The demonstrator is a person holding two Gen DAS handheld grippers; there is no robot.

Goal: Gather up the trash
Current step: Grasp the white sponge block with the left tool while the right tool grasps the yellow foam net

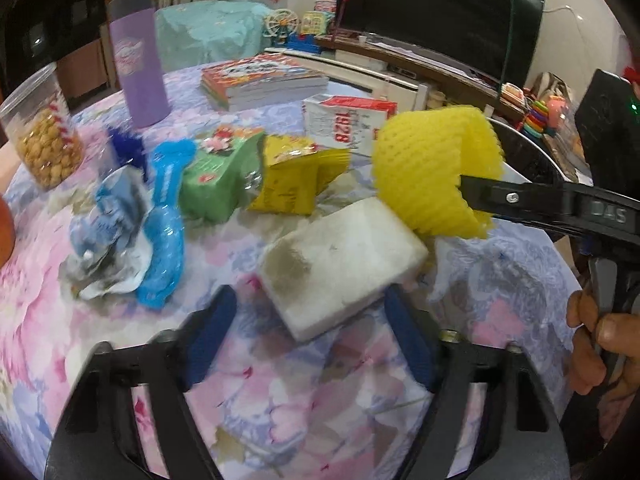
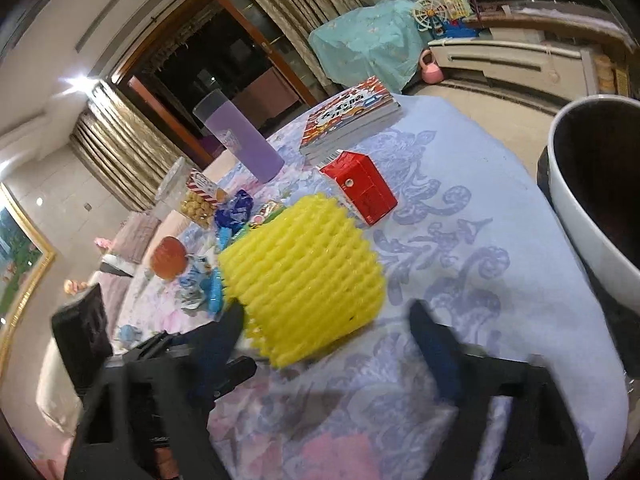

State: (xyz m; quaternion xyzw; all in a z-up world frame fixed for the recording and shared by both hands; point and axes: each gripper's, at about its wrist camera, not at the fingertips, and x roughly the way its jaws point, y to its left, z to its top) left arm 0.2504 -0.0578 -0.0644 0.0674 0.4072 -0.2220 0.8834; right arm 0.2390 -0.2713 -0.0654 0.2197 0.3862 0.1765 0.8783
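Near: left gripper (image 1: 308, 332) half open around white foam block (image 1: 340, 264), not pressing | left to right undone: blue wrappers (image 1: 160, 224), green pack (image 1: 218, 178), yellow pack (image 1: 296, 182) | right gripper (image 2: 324, 344) half open about yellow foam net (image 2: 304, 276), grip unclear | far right: bin (image 2: 576, 216), nothing seen inside

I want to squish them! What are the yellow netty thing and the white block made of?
The yellow net looks like soft matte foam mesh, given its puffy woven lattice. The white block is probably sponge or foam: matte, dense, soft-edged, with a dirty stain. I can't be certain.
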